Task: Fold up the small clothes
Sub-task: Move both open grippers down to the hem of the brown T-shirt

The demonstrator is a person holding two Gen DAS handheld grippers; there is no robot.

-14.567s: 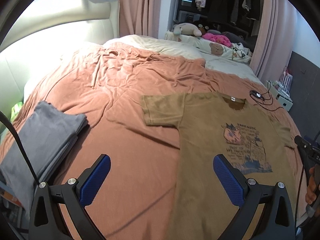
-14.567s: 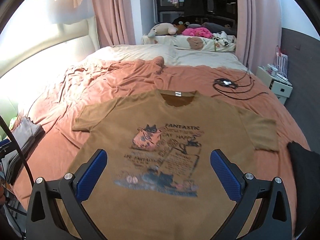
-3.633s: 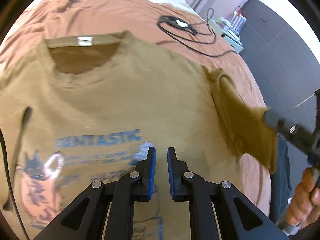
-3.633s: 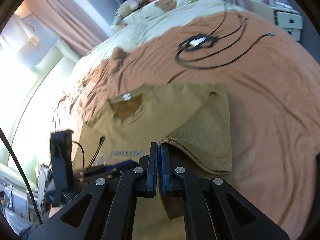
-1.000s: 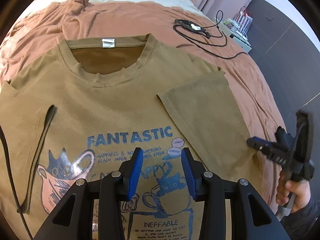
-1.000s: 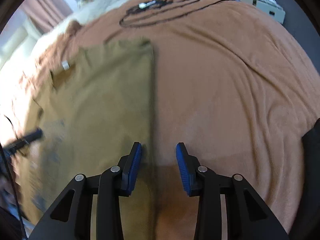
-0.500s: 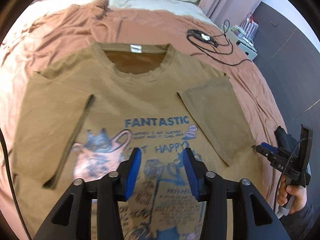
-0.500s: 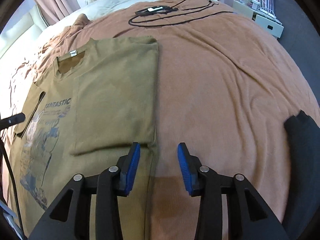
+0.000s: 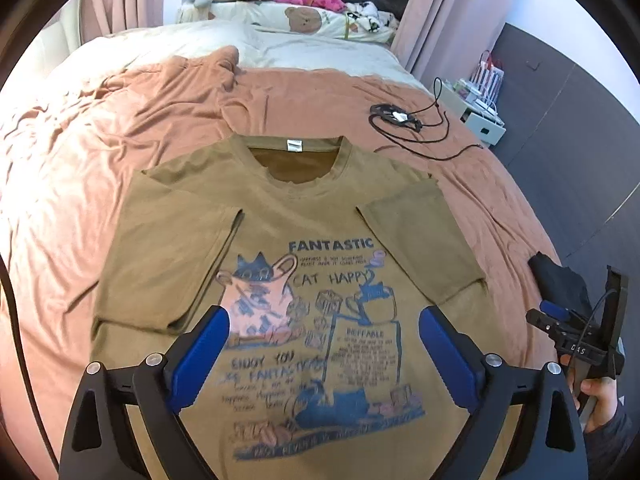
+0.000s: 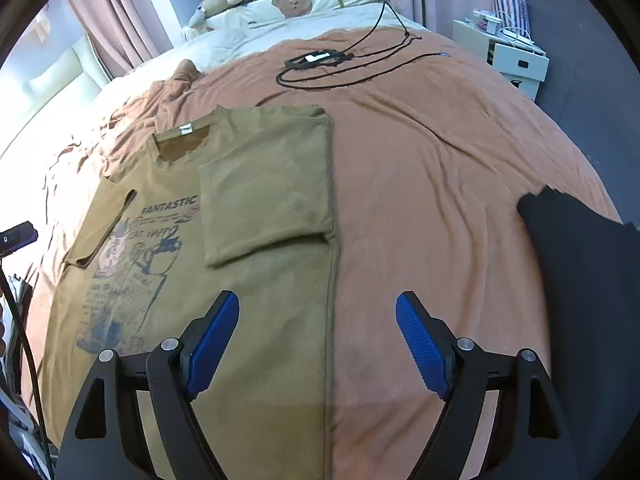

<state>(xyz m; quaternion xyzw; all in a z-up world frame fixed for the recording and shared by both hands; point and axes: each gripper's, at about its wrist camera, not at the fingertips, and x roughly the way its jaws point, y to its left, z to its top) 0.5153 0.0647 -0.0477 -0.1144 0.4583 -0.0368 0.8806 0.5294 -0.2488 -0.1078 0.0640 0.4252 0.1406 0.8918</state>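
Note:
An olive-brown T-shirt (image 9: 304,216) with a blue cat print lies flat on the orange-brown bedspread (image 9: 120,120). Both sleeves are folded inward onto the chest: the left sleeve (image 9: 168,256) and the right sleeve (image 9: 416,248). My left gripper (image 9: 324,356) is open and empty, above the printed lower half of the shirt. My right gripper (image 10: 318,340) is open and empty, above the shirt's right side edge (image 10: 331,280). The shirt (image 10: 248,184) also shows in the right wrist view. The right gripper also shows in the left wrist view (image 9: 576,340), at the far right.
A black garment (image 10: 580,272) lies on the bed's right side. A black cable coil (image 9: 396,118) lies beyond the collar. Pillows and soft toys (image 9: 304,16) sit at the head of the bed. A white bedside cabinet (image 10: 516,60) stands at the right.
Both grippers have opened wider and drawn back from the shirt, so more of the bed shows. The shirt lies as before, sleeves folded in.

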